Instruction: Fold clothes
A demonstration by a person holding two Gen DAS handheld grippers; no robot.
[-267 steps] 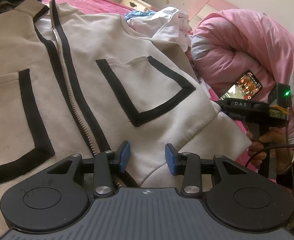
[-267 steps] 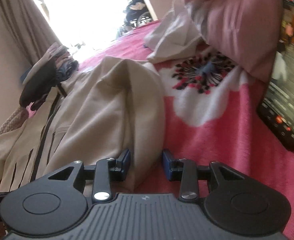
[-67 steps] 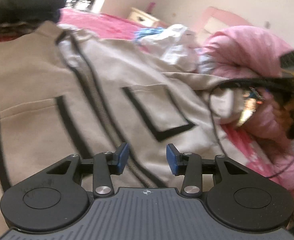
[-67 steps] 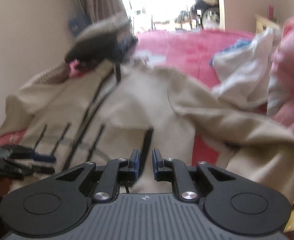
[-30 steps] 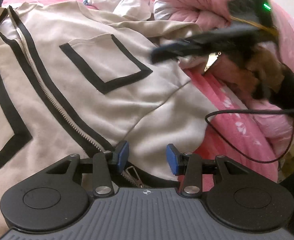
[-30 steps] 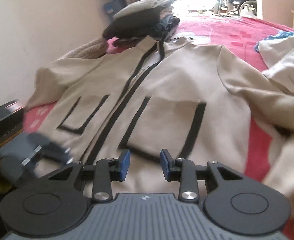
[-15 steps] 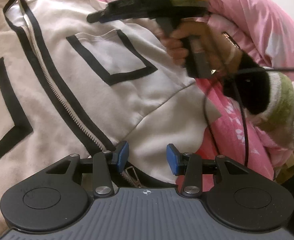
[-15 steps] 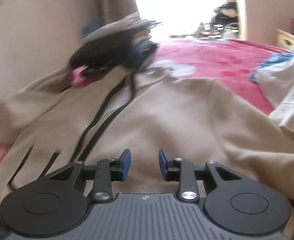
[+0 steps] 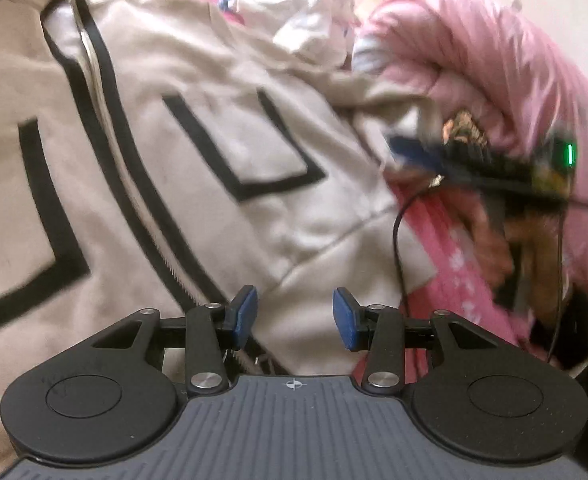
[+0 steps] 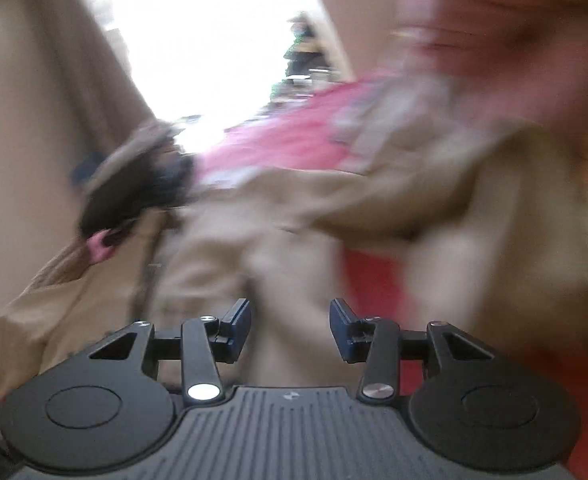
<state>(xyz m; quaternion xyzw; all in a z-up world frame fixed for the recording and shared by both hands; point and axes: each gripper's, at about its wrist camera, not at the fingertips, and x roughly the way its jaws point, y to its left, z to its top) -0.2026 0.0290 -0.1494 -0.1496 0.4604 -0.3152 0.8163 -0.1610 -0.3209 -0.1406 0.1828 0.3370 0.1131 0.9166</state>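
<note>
Item: jacket (image 9: 198, 184), beige with black trim, zip (image 9: 106, 128) closed down the front and chest pockets up; spread flat on the bed (image 9: 446, 264), most likely laid out this way so sleeves and sides can be turned in for folding. No fold shows yet on the body. Its sleeve (image 9: 378, 104) lies bunched at the jacket's far edge against the pink duvet (image 9: 494, 72), apparently the part next to be taken. Loose white clothes (image 9: 314, 24) heaped beyond, near the duvet. Left gripper (image 9: 294, 316): hovers over the hem beside the zip's lower end, jaws partly apart, released, nothing between the pads; it seems parked there to be ready for the bottom edge. Right gripper (image 9: 410, 152): seen blurred from the left wrist view at the jacket's side near the bunched sleeve, carried by a hand (image 9: 494, 252) with a cable (image 9: 398, 240) trailing; in its own heavily blurred view the jaws are opening, partly apart, with beige cloth behind them but nothing visibly pinched between the pads. Dark folded clothes (image 10: 134, 192) stacked by the collar end.
</note>
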